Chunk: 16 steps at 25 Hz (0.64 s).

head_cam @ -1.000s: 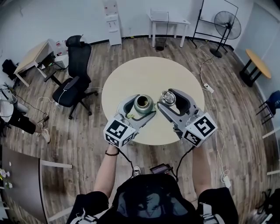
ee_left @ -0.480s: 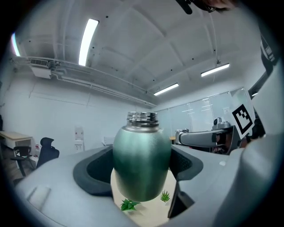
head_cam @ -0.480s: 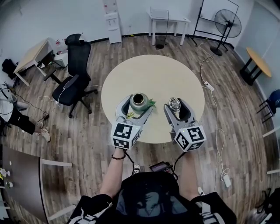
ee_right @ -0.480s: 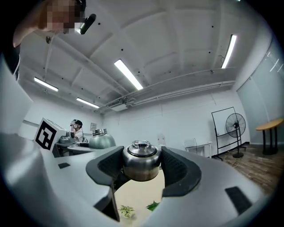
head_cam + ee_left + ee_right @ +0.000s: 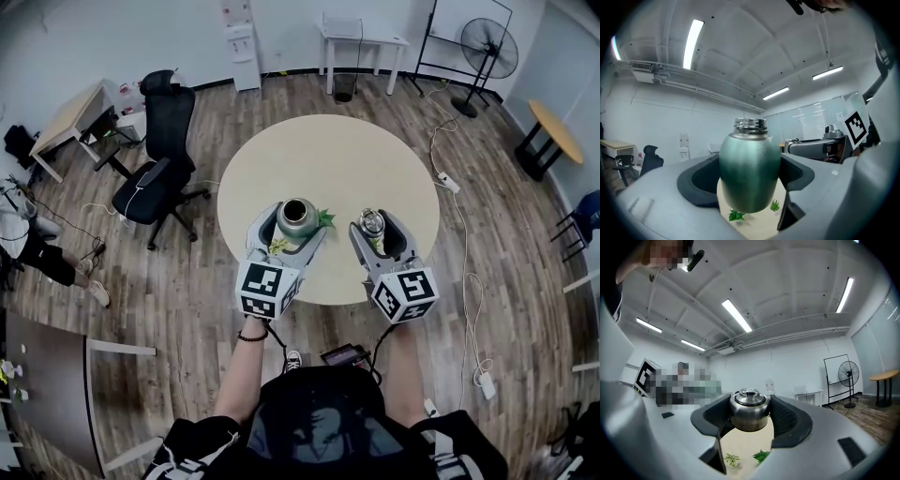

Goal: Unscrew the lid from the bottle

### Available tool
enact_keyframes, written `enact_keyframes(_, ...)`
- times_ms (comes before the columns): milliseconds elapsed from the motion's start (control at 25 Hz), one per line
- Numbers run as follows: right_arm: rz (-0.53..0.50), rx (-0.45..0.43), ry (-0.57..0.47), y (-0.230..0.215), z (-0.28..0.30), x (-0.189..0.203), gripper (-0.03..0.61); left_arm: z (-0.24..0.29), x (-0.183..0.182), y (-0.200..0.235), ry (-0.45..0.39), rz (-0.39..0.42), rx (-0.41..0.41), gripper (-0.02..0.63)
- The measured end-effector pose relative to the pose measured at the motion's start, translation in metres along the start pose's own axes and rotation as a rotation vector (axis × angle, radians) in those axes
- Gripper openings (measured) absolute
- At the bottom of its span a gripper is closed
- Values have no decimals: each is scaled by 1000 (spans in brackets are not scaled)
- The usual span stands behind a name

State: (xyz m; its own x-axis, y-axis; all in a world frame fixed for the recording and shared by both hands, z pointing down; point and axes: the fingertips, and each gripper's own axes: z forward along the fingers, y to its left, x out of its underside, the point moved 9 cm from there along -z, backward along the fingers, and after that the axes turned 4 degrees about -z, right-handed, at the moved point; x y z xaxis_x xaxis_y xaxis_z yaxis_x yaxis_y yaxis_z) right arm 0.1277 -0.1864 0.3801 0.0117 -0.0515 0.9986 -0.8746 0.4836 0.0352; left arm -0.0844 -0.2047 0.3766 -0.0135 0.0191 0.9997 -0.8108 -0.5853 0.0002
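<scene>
Round worktop [image 5: 328,159] lies under both grippers. The left gripper [image 5: 296,225] has its fingers clamped wide on the upright green bottle [image 5: 750,173], whose threaded neck is bare. Apart to its right, the right gripper [image 5: 375,230] has its fingers pinching the steel lid [image 5: 749,409]. The lid looks already off.

Far half of tabletop [image 5: 328,155]: bare, open to the far edge.
Near edge: left gripper [image 5: 297,215] clamped on bottle [image 5: 750,173], right gripper [image 5: 373,223] on lid [image 5: 749,409].
Gap between them: narrow (a green sprig [image 5: 324,219] lies there).
Beyond the left edge: office chair [image 5: 155,169], well apart.
</scene>
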Motion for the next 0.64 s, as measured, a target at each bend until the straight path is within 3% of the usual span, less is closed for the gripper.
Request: enact_keyframes(640,-29,-4,22,5,-2,1,264,-3,4,-1,5,3,11,371)
